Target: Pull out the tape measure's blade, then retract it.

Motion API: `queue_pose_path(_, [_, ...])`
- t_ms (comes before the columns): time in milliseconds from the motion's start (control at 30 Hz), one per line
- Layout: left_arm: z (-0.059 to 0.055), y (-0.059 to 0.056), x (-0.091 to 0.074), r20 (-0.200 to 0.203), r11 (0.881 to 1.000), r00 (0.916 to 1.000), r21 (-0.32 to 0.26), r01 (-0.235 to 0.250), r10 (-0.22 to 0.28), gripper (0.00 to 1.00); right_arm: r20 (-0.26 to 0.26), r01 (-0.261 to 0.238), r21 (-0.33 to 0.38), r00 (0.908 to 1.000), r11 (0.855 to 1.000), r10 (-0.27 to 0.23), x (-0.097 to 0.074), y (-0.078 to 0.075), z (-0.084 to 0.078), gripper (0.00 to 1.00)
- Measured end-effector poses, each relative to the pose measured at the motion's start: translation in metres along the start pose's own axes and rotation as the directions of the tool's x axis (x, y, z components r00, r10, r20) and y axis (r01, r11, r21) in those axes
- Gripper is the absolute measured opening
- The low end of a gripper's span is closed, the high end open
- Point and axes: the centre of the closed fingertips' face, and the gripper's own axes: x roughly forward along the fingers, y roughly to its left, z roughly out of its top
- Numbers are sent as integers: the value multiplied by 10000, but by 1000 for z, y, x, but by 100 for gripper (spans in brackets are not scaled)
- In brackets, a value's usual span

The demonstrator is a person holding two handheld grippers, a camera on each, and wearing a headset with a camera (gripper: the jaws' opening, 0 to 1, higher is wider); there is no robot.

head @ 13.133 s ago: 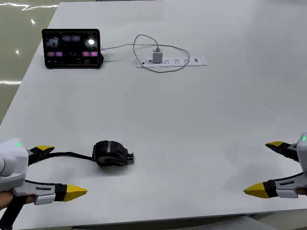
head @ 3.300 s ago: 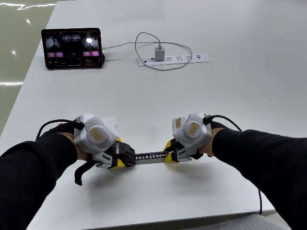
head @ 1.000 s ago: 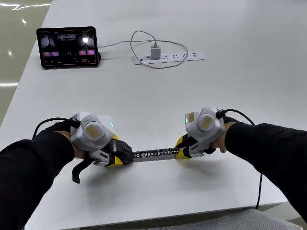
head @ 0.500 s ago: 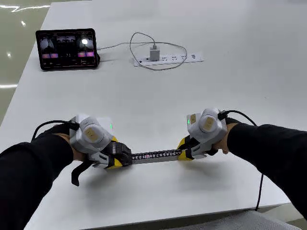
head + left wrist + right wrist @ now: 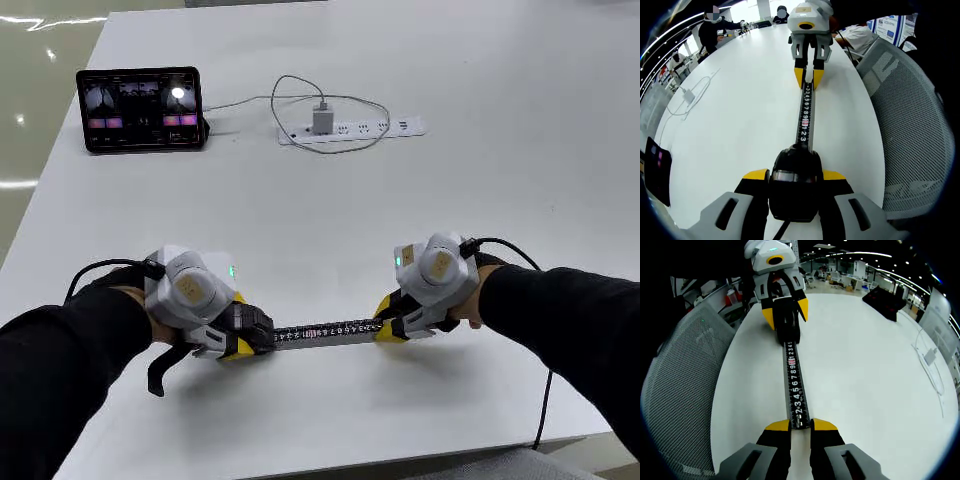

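Near the desk's [image 5: 430,200] front edge, left claw [image 5: 243,338] clamps the tape measure [image 5: 256,326]; right claw [image 5: 386,331] pinches its extended blade [image 5: 325,331] by the tip (flat on the surface). Tablet [image 5: 140,96] and power strip [image 5: 350,130] lie well apart.

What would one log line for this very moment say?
left gripper: shut on tape measure case | right gripper: shut on blade | extension: partial, straight between grippers | retract: not yet
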Motion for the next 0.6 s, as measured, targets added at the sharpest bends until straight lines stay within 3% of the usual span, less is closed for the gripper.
queue_pose_path(600, [0, 0, 0, -22, 10000, 10000, -13, -1, 1, 32, -65, 21, 146, 10000, 9999, -20, -5, 0, -9, 10])
